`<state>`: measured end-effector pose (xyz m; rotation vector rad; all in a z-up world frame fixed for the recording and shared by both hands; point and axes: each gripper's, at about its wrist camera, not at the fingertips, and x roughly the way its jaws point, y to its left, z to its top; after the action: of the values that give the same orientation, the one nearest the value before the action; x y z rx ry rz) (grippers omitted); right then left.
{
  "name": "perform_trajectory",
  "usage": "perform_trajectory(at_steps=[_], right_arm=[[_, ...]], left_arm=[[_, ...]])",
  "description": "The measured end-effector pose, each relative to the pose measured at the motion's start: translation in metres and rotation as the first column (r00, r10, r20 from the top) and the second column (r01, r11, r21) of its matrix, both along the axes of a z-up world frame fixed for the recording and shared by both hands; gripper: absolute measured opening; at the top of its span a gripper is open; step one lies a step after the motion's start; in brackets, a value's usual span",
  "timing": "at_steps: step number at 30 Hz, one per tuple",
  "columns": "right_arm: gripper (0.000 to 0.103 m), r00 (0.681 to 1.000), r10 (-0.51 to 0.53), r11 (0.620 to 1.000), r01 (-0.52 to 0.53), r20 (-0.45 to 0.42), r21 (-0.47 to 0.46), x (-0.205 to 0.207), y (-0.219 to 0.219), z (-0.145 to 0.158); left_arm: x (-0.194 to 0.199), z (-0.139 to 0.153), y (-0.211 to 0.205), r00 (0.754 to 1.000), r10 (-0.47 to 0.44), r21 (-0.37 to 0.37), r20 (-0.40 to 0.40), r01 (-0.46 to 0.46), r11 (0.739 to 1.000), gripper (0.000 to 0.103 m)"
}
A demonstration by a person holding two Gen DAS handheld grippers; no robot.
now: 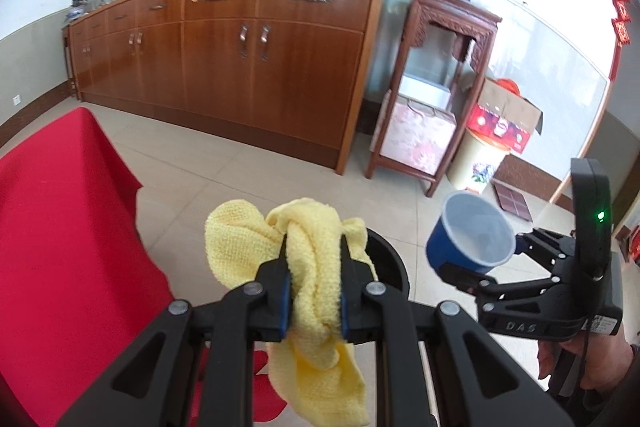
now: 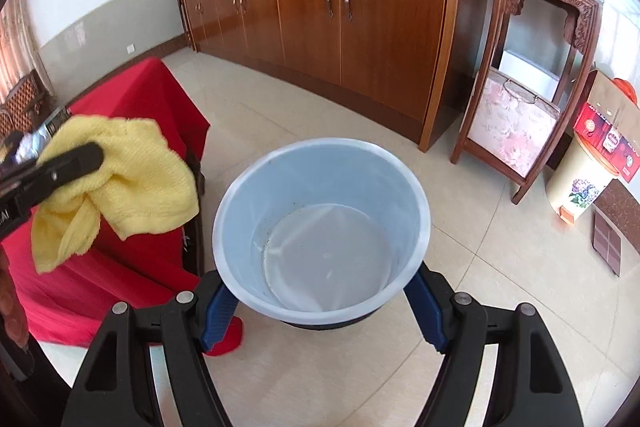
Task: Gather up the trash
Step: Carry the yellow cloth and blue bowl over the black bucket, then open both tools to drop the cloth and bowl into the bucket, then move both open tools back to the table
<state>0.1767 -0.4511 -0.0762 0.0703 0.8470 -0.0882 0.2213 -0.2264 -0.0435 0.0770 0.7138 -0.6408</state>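
My left gripper (image 1: 312, 247) is shut on a crumpled yellow cloth (image 1: 240, 239), which bulges above the pads and hangs below them. Just behind the cloth shows the rim of a black bin (image 1: 390, 263) on the floor. My right gripper (image 1: 486, 255) holds a blue cup (image 1: 468, 227) with a white inside, tilted, to the right of the bin. In the right wrist view the cup (image 2: 320, 187) sits between the blue pads (image 2: 220, 307) and looks empty. The yellow cloth (image 2: 132, 179) and a left finger (image 2: 72, 161) show at the left, over the red-covered table (image 2: 120, 267).
The red tablecloth (image 1: 60, 227) drapes down on the left. A long wooden sideboard (image 1: 240, 47) lines the far wall. Right of it stand a carved wooden stand (image 1: 432, 87), a cream flowered bin (image 1: 476, 159) and a cardboard box (image 1: 504, 115). Tiled floor lies between.
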Motion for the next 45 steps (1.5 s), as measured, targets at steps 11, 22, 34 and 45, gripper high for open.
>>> perform_trajectory(at_steps=[11, 22, 34, 45], right_arm=[[0.077, 0.984, 0.134, 0.99, -0.139, -0.121, -0.035, 0.047, -0.025, -0.074], [0.103, 0.936, 0.198, 0.974, -0.222, -0.292, -0.049, 0.092, -0.052, -0.163], [0.103, 0.975, -0.001, 0.998, -0.013, -0.223, -0.063, 0.059, -0.081, -0.123], [0.103, 0.995, -0.075, 0.996, 0.072, -0.06, -0.055, 0.015, -0.059, -0.046]], left_arm=[[0.032, -0.06, -0.054, 0.991, -0.076, 0.032, -0.113, 0.08, 0.996, 0.019], [0.04, -0.092, -0.065, 0.999, 0.035, 0.16, 0.001, -0.035, 0.987, 0.098], [0.021, -0.066, -0.048, 0.994, 0.108, 0.204, 0.033, -0.112, 0.972, 0.102], [-0.008, -0.035, -0.018, 0.984, 0.162, 0.177, 0.079, -0.174, 0.969, 0.103]])
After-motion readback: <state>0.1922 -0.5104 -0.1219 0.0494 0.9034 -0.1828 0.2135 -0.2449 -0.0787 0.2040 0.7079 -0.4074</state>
